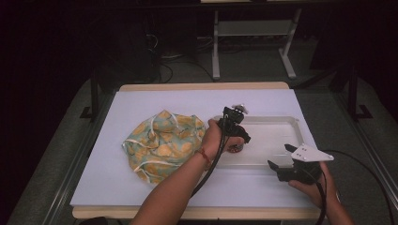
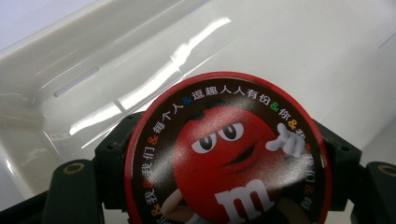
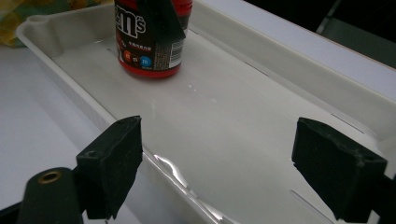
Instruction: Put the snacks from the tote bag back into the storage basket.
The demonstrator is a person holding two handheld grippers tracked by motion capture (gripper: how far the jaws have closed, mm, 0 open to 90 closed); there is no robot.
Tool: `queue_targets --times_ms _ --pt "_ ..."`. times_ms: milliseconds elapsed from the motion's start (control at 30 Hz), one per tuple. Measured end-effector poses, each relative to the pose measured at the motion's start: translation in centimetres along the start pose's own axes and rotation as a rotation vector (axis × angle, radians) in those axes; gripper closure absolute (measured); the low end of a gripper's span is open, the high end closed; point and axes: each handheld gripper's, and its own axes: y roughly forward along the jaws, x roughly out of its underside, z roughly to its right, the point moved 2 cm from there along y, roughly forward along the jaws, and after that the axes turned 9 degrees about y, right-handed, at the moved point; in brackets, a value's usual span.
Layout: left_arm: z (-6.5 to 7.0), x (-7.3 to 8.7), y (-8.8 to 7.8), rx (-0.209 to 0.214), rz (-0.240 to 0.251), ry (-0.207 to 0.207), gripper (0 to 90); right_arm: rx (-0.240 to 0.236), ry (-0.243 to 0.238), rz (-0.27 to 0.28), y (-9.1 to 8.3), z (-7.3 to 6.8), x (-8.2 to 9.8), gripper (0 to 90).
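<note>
Status, high view: L gripper is positioned over the near-left corner of the clear tray, jaws pointing down, clamped on the candy can. The can is a short red cylinder with a dark label; it stands upright, and its base looks to be on the tray floor in the right gripper view.

L gripper view: the can's round red lid w/ cartoon candy figure faces the camera. Black jaws sit tight against the can on both sides. Tray wall is visible behind.

R gripper is held low at the tray's near-right edge, approx. level w/ the table, well apart from the can. Jaws stand wide, nothing between them. R gripper view: both pads are spread across the tray's near rim, looking along the tray floor toward the can.

Other items: patterned cloth bundle w/ white cords lies on the white table mat, just left of the tray, beside the person's left hand.
</note>
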Motion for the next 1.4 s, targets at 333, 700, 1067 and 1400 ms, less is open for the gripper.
queue_targets --times_ms 333,700,1067,1400 --pt "0.38 0.05 0.64 -0.002 0.009 -0.003 24.7 0.000 -0.001 -0.002 0.00 0.04 0.01 15.7" --pt "0.52 0.26 0.60 0.010 0.022 0.004 24.3 -0.004 -0.006 -0.008 0.07 -0.06 0.04 15.6" --pt "0.96 0.22 0.31 0.010 0.040 0.022 22.3 -0.012 -0.011 -0.007 0.06 -0.17 0.03 15.6" --pt "0.73 0.31 -0.05 0.034 0.067 -0.005 21.8 -0.024 -0.008 -0.001 0.03 -0.22 -0.02 15.6"
